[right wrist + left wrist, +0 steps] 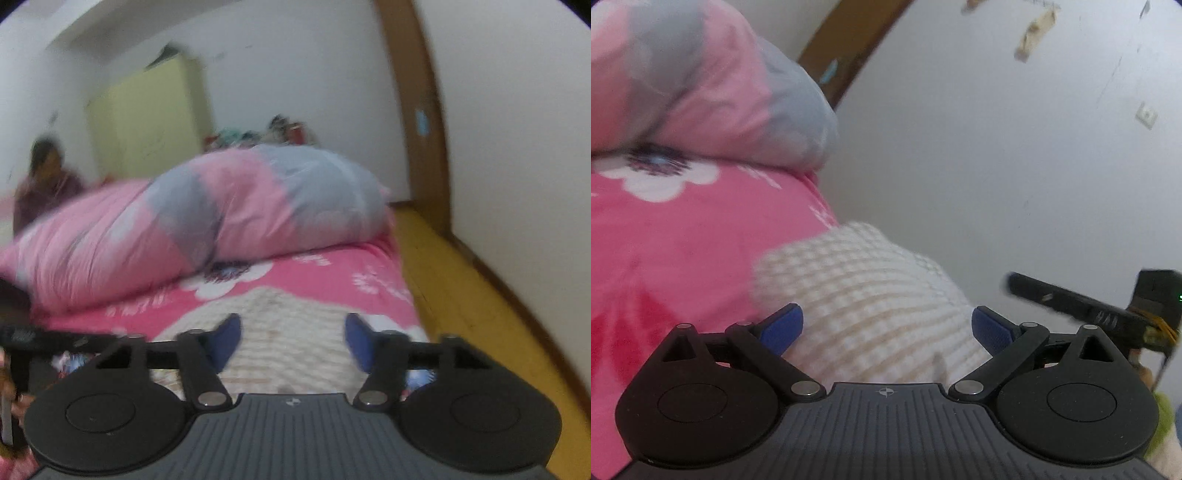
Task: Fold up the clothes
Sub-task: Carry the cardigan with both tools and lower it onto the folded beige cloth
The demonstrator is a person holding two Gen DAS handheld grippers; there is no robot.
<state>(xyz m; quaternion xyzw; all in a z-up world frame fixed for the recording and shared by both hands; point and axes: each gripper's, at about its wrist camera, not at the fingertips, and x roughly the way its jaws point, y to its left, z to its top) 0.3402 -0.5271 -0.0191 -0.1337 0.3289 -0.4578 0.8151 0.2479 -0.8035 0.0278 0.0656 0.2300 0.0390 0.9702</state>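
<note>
- Left wrist view: a bed under a bright pink sheet (683, 251) printed with white flowers filled the left side, with a bunched pink and grey duvet (713, 85) piled at its far end.
- A plain white wall (997, 147) with scuffs and scraps of tape took up the right side; a brown door frame (846, 44) curved up behind the duvet.
- The white waffle-knit garment (864, 295) with faint beige stripes lay on the sheet at the bed's right edge, directly ahead of the left hand-held gripper (887, 326).
- That hand-held gripper stood wide open, its blue pads (781, 328) apart and pressing on nothing.
- At the right edge, a dark blurred shape was the right hand-held gripper (1071, 302), partly cut off; its jaws could not be read here.
- Right wrist view: the same bed ran away toward a pale yellow wardrobe (147, 118), with a yellow floor (461, 295) and brown skirting on the right.
- The garment (288, 325) lay on the sheet (332, 269) below the right hand-held gripper (293, 339), whose jaws stood parted with the pads (229, 339) clear of the cloth.
- A blurred person (44, 177) sat at far left beyond the duvet (221, 210); clutter past the bed was too smeared to name.
- The whole view was motion-blurred.
</note>
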